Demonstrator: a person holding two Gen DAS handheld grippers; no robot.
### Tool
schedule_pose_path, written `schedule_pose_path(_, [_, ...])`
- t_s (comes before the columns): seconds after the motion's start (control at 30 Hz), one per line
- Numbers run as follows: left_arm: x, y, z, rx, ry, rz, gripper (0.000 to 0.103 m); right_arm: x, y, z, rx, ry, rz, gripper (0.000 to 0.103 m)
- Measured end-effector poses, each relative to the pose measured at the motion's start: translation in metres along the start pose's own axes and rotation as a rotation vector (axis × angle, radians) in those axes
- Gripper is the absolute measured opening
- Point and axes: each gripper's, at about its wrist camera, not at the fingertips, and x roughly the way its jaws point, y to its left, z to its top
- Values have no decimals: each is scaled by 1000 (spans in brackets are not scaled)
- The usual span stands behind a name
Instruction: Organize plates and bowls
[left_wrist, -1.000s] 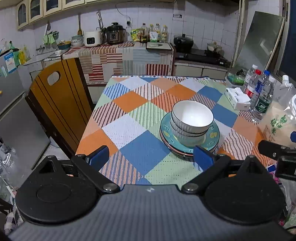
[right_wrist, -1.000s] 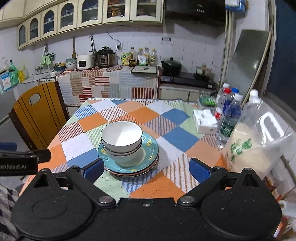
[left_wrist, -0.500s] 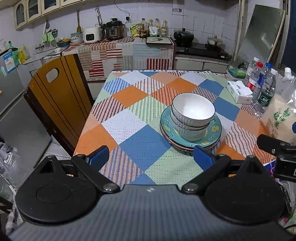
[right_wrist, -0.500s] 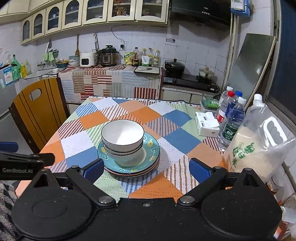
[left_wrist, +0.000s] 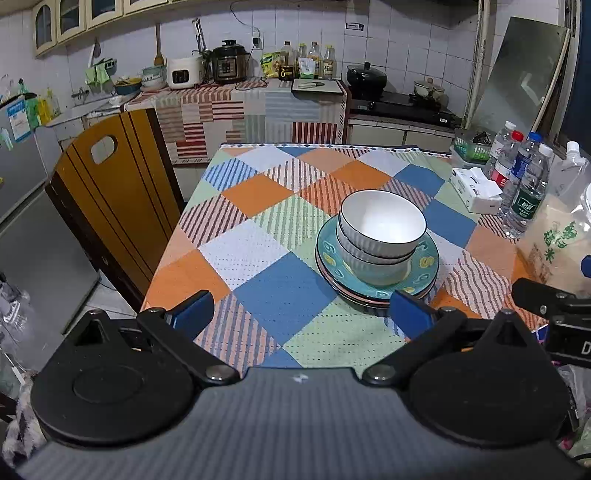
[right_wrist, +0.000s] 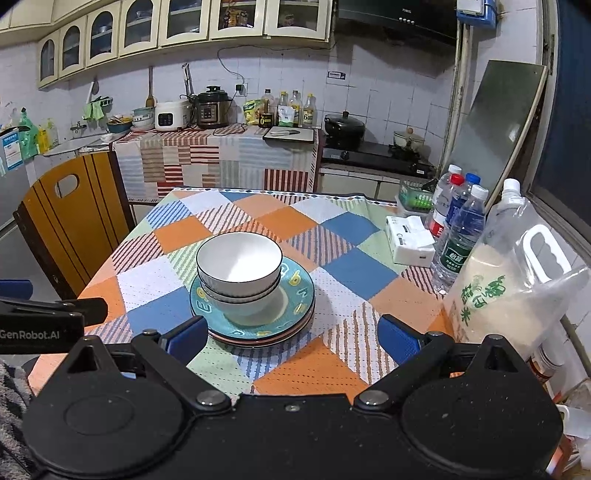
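Two bowls, four bottles

Both wrist cameras are looking forward and down over their own tongs from the near edge of the tabletop, facing the far kitchen wall. The left view is sitting further left and higher; the right view is sitting lower. Both are sharing the stacked bowls at frame centre, the chair at left, bottles at right.

We see the bowls nested on the plates at the centre of the table. The chair stands at frame left, the bottles and tissue box at right, the counter behind.
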Motion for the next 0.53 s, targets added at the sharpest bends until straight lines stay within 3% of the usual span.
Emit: schedule_pose_path(0.53, [-4, 0, -2, -15, -17, 4, 103, 2, -2, -3, -6, 16, -19, 100])
